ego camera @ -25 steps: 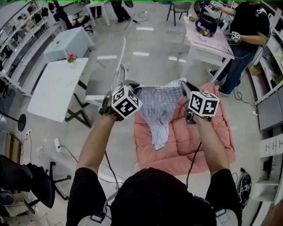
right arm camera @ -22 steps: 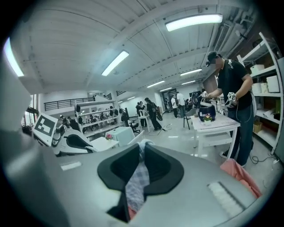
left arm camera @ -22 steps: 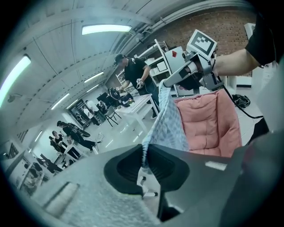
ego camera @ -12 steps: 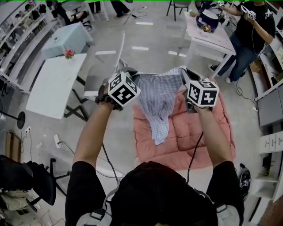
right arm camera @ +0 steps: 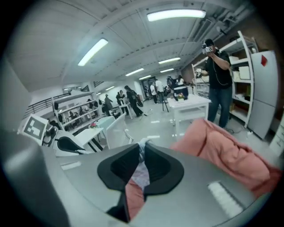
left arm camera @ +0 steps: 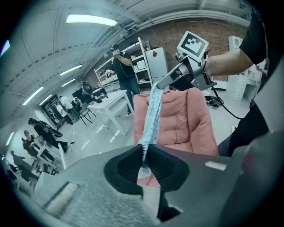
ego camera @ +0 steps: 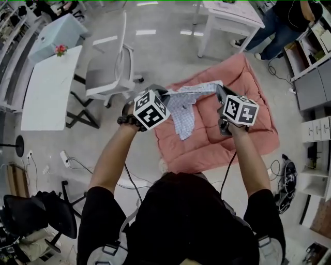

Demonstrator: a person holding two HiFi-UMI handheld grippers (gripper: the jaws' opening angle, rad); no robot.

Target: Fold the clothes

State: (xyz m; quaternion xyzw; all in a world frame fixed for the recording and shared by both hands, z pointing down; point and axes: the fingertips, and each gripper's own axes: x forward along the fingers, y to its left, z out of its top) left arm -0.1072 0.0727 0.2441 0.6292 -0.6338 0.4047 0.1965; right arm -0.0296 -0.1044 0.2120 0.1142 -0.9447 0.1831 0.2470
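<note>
1. Hanging above the one pink quilt (ego camera: 243, 72), a single blue-checked shirt (ego camera: 185, 103) stretches between two grippers. Its loose part droops toward the quilt's left half.
2. The left gripper (ego camera: 163, 93) is over the quilt's left edge. Its jaws are clenched on one edge of the shirt, with the cloth pinched thin between them.
3. The right gripper (ego camera: 219, 92) is above the quilt's middle. Its jaws are likewise pressed together on the shirt's other end.
4. One grey office chair (ego camera: 106, 72) stands left of the quilt, apart from it.
5. There are two white tables: one (ego camera: 49, 88) left of the quilt beyond the chair, and one (ego camera: 227, 13) past the quilt's far edge.
6. One person in jeans (ego camera: 282, 20) stands beyond the quilt's far right corner.
</note>
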